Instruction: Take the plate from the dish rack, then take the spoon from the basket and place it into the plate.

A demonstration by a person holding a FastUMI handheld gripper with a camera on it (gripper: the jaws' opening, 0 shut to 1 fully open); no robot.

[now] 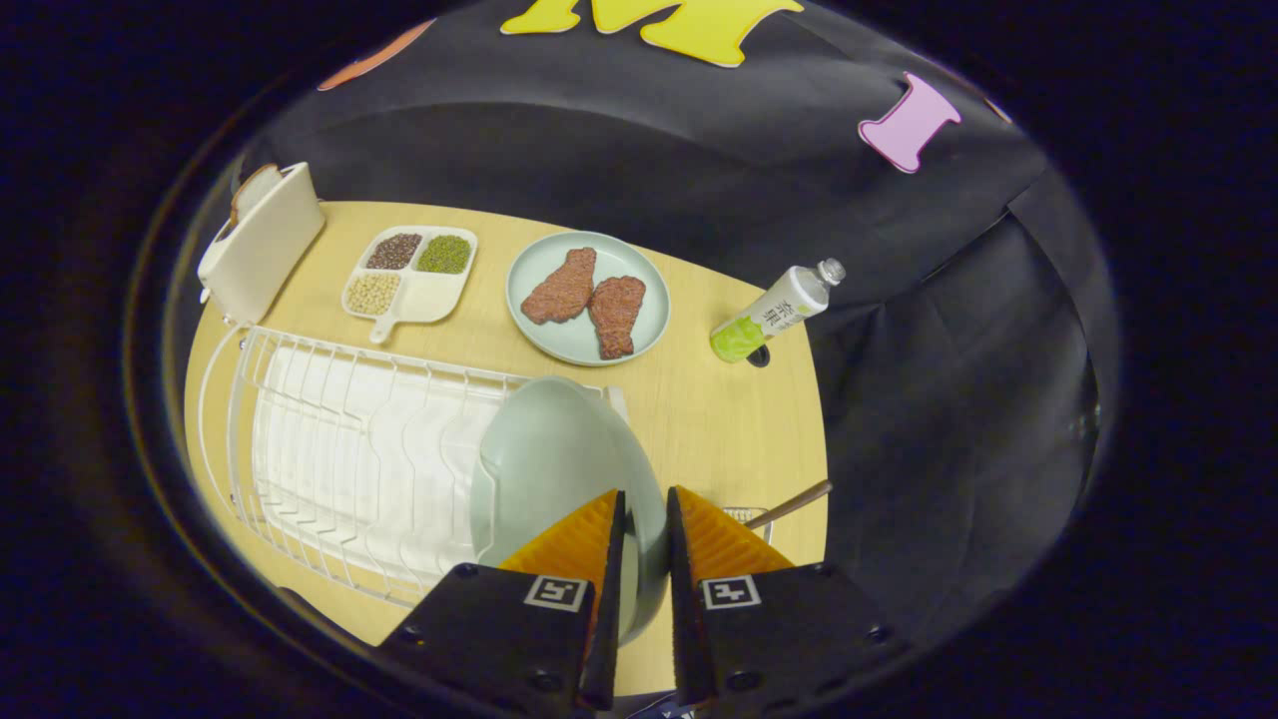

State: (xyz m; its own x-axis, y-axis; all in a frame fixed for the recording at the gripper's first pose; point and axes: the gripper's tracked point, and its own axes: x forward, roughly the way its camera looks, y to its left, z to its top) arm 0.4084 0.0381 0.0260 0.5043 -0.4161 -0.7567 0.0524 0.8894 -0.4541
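I see the plate [559, 469] standing on edge at the near end of the dish rack [329, 449], with its rim running between the two fingers of the gripper [645, 499]. The jaws stand nearly closed on that rim, one finger on each face of the plate (I read this as a grip, since both pads appear to press the rim). The plate is pale green, smooth and glossy, and it carries nothing.

The dish rack is white wire over a white tray and lies to the left of the plate on the wooden table [719, 419]. Just right of the fingers I see the edge of the basket [744, 515], with the spoon [789, 505] handle projecting from it, brown and slim; the spoon's bowl is hidden.

Beyond the fingers:
- a second pale plate [559, 340] holding two brown meat pieces [589, 295];
- a divided tray [439, 295] with three kinds of grain, left of that plate;
- a cream toaster [262, 250] with a slice of bread [250, 190] in it, beside the rack's far corner;
- a bottle [774, 312] near the table's right edge.

Nothing lies between the held plate and the open table ahead.
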